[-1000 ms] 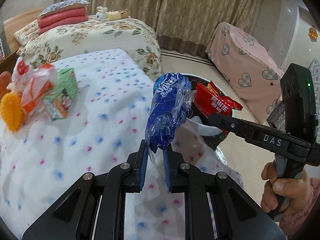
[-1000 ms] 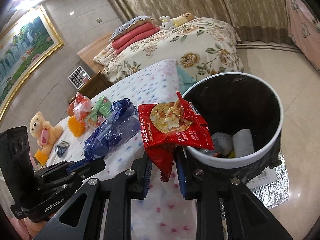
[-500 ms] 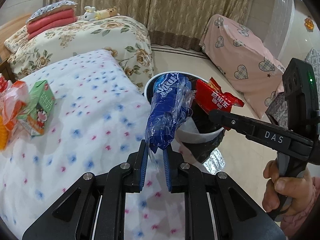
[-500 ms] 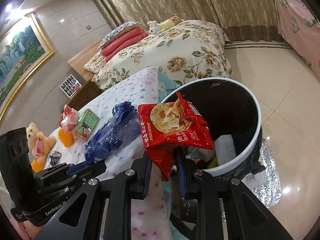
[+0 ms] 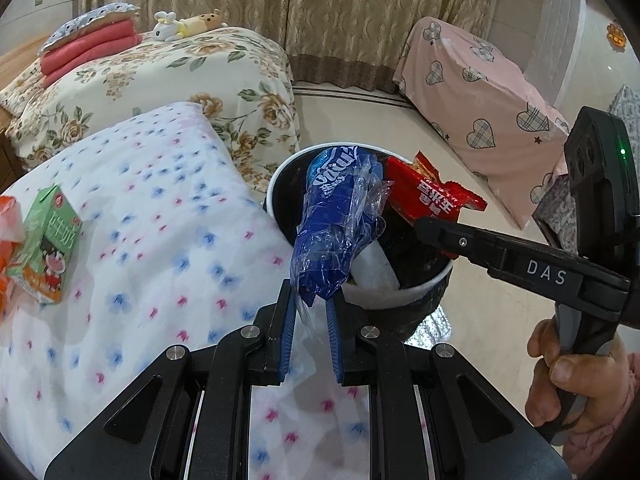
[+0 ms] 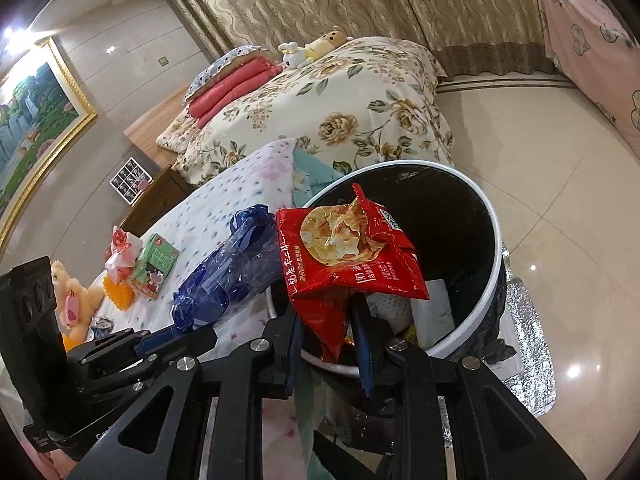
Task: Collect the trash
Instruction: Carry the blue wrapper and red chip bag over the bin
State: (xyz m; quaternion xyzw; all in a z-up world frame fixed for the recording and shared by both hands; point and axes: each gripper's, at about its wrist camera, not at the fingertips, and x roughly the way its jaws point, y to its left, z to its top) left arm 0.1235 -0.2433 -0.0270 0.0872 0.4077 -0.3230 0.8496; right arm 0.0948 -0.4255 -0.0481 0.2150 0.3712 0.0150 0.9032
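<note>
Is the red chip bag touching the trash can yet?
Cannot tell. In the right wrist view the red chip bag overlaps the trash can rim, with no plain contact or gap.

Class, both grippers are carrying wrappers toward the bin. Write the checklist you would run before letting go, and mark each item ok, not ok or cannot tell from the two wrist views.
1. Left gripper grips the blue wrapper: ok, its lower end is pinched between the fingers.
2. Right gripper grips the red snack bag: ok.
3. Red snack bag over the trash bin opening: ok.
4. Blue wrapper over the opening: cannot tell; its top overlaps the rim, its lower end looks short of it.
5. Room in the bin: ok, trash lies low inside.
6. Grippers apart from each other: ok, a gap shows between them.
</note>
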